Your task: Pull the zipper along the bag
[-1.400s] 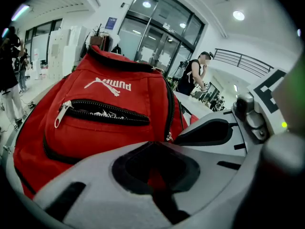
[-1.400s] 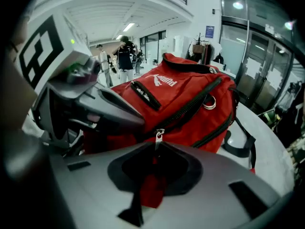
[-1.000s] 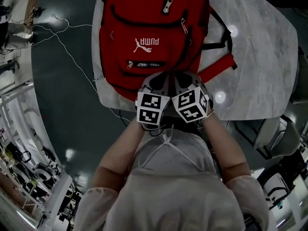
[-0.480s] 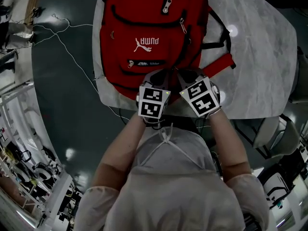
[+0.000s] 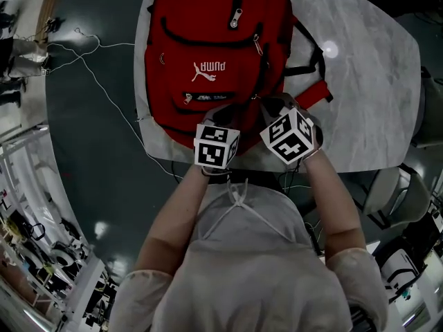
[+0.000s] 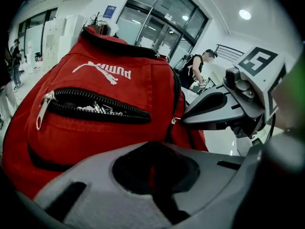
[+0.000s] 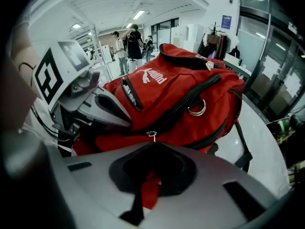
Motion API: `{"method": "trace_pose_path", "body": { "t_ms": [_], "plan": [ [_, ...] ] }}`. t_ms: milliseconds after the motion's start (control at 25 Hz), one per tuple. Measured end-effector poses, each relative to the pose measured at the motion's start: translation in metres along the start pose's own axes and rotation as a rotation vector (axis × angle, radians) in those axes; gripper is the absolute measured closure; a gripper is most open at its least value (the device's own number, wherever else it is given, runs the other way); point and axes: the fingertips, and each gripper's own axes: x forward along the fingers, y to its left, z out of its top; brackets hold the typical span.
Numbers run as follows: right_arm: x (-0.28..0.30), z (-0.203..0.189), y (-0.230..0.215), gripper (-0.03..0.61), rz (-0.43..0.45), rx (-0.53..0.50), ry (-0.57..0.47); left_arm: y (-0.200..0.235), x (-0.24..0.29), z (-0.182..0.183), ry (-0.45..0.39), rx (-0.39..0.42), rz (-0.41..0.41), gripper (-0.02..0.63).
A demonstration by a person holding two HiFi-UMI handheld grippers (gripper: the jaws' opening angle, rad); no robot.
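A red backpack (image 5: 208, 40) with a white logo lies on the grey marble table (image 5: 367, 81), its bottom end toward me. Both grippers sit at that near end. The left gripper (image 5: 223, 116) is shut on red fabric of the bag's lower edge (image 6: 143, 142). The right gripper (image 5: 273, 109) is shut at the main zipper, and the small metal slider (image 7: 151, 135) sits right at its tips, with a red strip showing between the jaws. In the left gripper view the right gripper (image 6: 190, 117) points at that slider (image 6: 177, 121). A front pocket zipper (image 6: 95, 104) stands open.
Black shoulder straps (image 5: 311, 68) trail off the bag's right side over the table. White cables (image 5: 104, 75) run across the dark floor on the left. Chairs (image 5: 394, 192) stand near the table's front right edge. People (image 7: 131, 44) stand in the far background.
The right gripper has shifted to the right and slightly forward, away from the left gripper. The left gripper stays at the bag's bottom edge.
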Motion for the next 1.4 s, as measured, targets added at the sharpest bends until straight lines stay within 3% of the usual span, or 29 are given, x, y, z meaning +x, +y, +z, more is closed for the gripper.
{"method": "trace_pose_path", "body": {
  "t_ms": [560,840,1400],
  "plan": [
    [-0.012,0.013,-0.029,0.552,-0.081,-0.141,-0.007,0.002,0.002,-0.001,0.004,-0.005,-0.005,0.595],
    [-0.021,0.021,-0.040,0.552,-0.130,-0.263,-0.004,0.001,0.001,-0.001,0.011,-0.008,-0.009,0.595],
    [-0.034,0.050,-0.074,0.552,-0.183,-0.292,-0.018,0.002,0.001,-0.002,0.017,-0.007,-0.004,0.595]
  ]
}}
